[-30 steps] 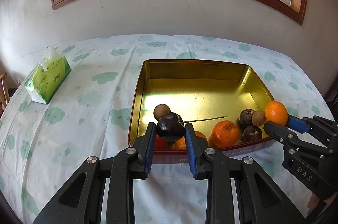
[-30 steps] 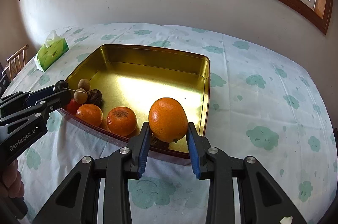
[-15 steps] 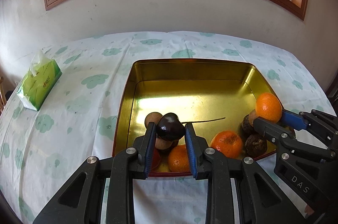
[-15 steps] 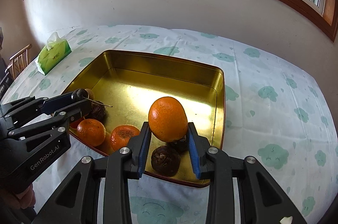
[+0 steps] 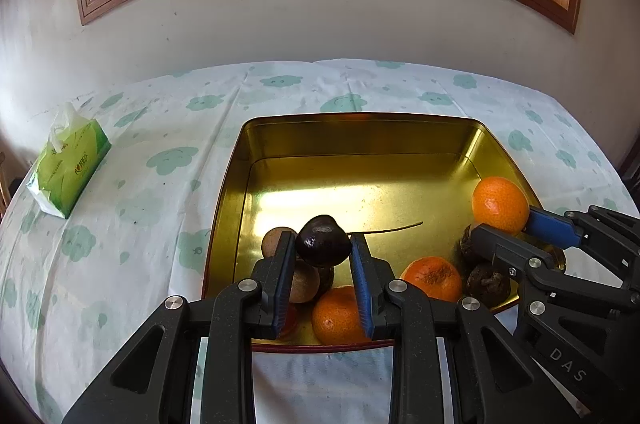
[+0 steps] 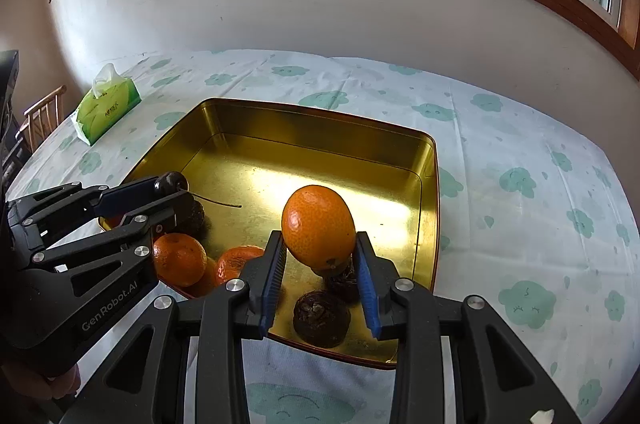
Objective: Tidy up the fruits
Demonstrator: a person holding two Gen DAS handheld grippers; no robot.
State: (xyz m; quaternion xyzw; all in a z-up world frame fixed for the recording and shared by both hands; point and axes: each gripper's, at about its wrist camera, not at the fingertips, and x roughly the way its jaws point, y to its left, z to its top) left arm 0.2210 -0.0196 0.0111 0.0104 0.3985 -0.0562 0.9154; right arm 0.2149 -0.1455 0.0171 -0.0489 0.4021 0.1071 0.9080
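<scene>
Legibly, left tool (image 6: 170, 189) marked "GenRobot.AI" clamps dark fruit (image 5: 323, 240); right tool (image 5: 505, 226) marked "DAS" grips orange (image 6: 318, 227).

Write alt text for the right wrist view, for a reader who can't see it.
The right gripper holds an orange over the near end of a gold tray on a cloud-print tablecloth. At left, the left gripper holds a dark cherry; oranges and dark wrinkled fruits lie in the tray.
</scene>
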